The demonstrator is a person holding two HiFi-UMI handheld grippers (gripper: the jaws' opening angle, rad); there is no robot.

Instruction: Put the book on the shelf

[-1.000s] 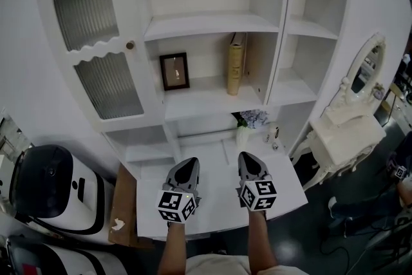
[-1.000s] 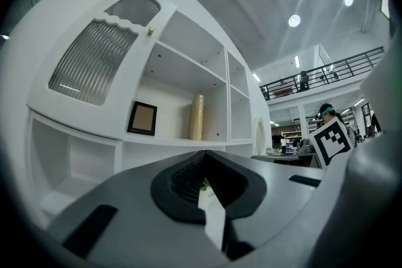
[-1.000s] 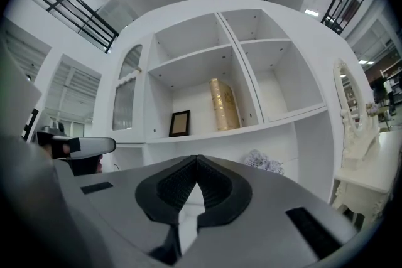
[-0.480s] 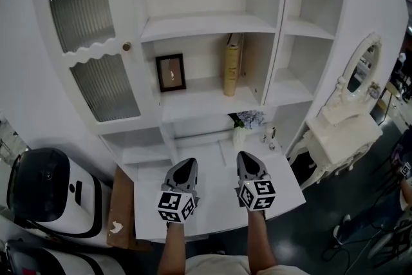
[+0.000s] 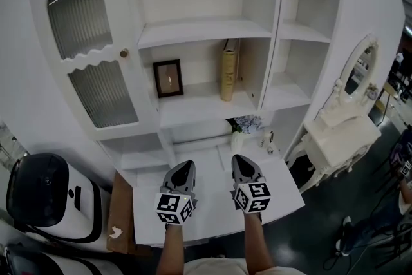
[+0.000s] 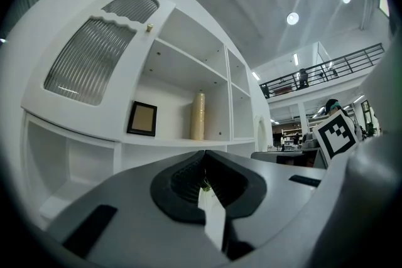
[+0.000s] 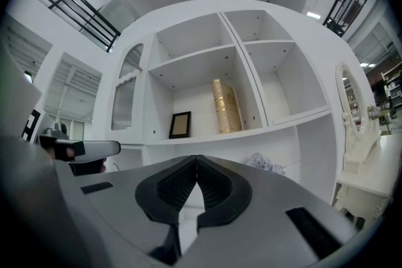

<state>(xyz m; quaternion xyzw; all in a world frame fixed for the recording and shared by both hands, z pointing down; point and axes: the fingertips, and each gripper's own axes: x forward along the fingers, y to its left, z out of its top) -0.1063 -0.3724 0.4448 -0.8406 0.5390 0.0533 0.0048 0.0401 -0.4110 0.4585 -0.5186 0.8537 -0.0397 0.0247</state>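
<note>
A tan book (image 5: pixel 228 71) stands upright on the middle shelf (image 5: pixel 199 105) of the white cabinet, by the divider wall; it also shows as the book (image 6: pixel 198 116) in the left gripper view and the book (image 7: pixel 226 105) in the right gripper view. Both grippers hover side by side over the white desk surface (image 5: pixel 212 203), well below the book. My left gripper (image 5: pixel 183 169) is shut with nothing in it. My right gripper (image 5: pixel 239 163) is shut too, its jaws meeting with nothing held.
A dark picture frame (image 5: pixel 168 78) stands left of the book. A small vase of flowers (image 5: pixel 243 131) and little ornaments (image 5: pixel 269 138) sit at the desk's back. A glass-front cabinet door (image 5: pixel 90 61) is at left, a white dressing table with mirror (image 5: pixel 341 132) at right.
The head view has shifted slightly; the shelf and book appear a little further left and up. Both grippers stay shut, side by side above the desk.
</note>
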